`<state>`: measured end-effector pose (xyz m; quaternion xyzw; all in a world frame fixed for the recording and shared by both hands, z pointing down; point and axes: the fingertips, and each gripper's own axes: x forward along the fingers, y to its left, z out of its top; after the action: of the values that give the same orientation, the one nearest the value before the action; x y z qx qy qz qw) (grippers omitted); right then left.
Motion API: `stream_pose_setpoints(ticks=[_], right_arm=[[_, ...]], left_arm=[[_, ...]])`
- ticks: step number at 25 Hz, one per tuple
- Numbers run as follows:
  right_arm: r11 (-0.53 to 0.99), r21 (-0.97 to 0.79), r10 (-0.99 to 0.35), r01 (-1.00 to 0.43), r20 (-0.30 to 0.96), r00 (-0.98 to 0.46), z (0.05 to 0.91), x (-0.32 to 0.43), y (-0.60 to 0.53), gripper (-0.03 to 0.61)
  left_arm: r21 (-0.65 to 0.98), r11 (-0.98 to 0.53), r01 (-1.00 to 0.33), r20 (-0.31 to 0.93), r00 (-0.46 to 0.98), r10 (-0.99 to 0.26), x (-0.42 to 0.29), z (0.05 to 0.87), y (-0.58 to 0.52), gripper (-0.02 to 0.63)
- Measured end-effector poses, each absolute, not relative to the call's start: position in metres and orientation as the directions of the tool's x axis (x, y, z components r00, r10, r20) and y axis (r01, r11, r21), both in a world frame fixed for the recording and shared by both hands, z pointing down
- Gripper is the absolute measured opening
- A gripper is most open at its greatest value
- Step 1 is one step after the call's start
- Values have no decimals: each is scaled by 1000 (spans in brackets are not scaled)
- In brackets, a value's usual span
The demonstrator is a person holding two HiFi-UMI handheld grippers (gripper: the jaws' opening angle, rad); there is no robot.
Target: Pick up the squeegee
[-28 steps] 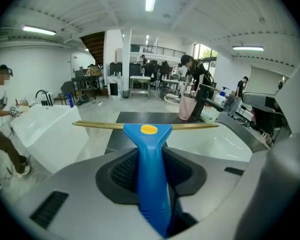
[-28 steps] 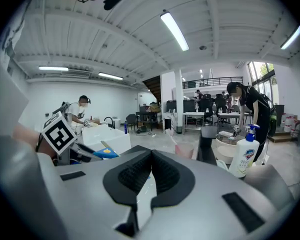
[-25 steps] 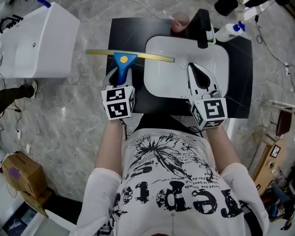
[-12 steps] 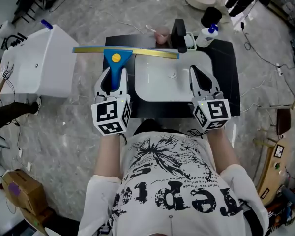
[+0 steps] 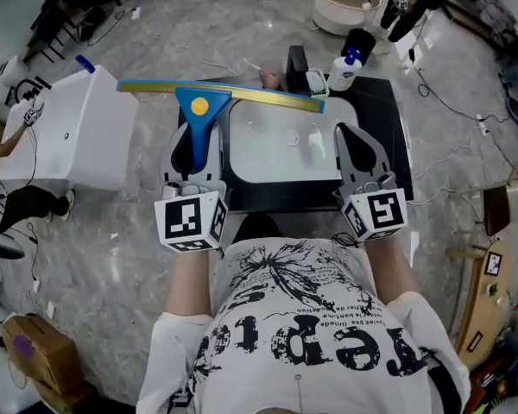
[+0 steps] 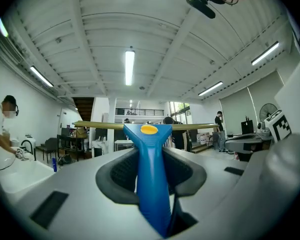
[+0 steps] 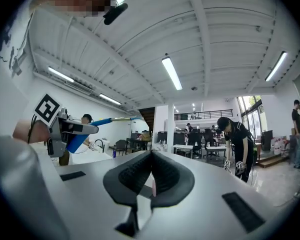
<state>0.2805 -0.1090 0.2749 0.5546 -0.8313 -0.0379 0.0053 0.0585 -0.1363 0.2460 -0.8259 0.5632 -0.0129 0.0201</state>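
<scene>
The squeegee (image 5: 196, 115) has a blue handle with a yellow dot and a long yellow-edged blade. It hangs level in the air over the left edge of the white sink (image 5: 242, 158). My left gripper (image 5: 193, 152) is shut on the blue handle, and the blade sticks out beyond the fingers. In the left gripper view the handle (image 6: 149, 144) runs up between the dark pads of the left gripper (image 6: 151, 173). My right gripper (image 5: 360, 149) is held over the sink's right rim, shut with nothing in it. In the right gripper view the pads of the right gripper (image 7: 151, 178) meet, and the squeegee (image 7: 92, 125) shows at far left.
The sink sits in a black counter (image 5: 395, 136). A black tap (image 5: 295, 63), a white bottle (image 5: 341, 72) and a pink cup (image 5: 268, 78) stand behind it. A white cabinet (image 5: 69, 132) is at left, a round tub (image 5: 337, 3) far back. A person (image 7: 235, 136) stands off to the right.
Both grippers have risen and now point level. The squeegee came up off the counter with the left gripper and hangs higher. The right gripper stayed shut and empty.
</scene>
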Motion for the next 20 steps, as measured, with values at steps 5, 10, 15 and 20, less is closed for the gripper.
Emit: stream_pose_setpoints(ticks=[5,10,15,20], right_arm=[[388,81,-920,-918,-33,-391,270,284,-94,12],[412,123,-908,-903,-26,-418,271,279,-82,12],[446,148,-891,-883,-18,-453,274,276,-76,12],[453,143,-888,-880,-21,-460,271,278,-71,12]], left_arm=[[-55,-373,-926,2,374,-928,65,247,-123,138],[-58,-379,-924,13,378,-926,70,251,-115,138],[-65,-380,-923,38,378,-925,78,259,-111,140],[-59,-371,-927,48,368,-928,82,258,-107,140]])
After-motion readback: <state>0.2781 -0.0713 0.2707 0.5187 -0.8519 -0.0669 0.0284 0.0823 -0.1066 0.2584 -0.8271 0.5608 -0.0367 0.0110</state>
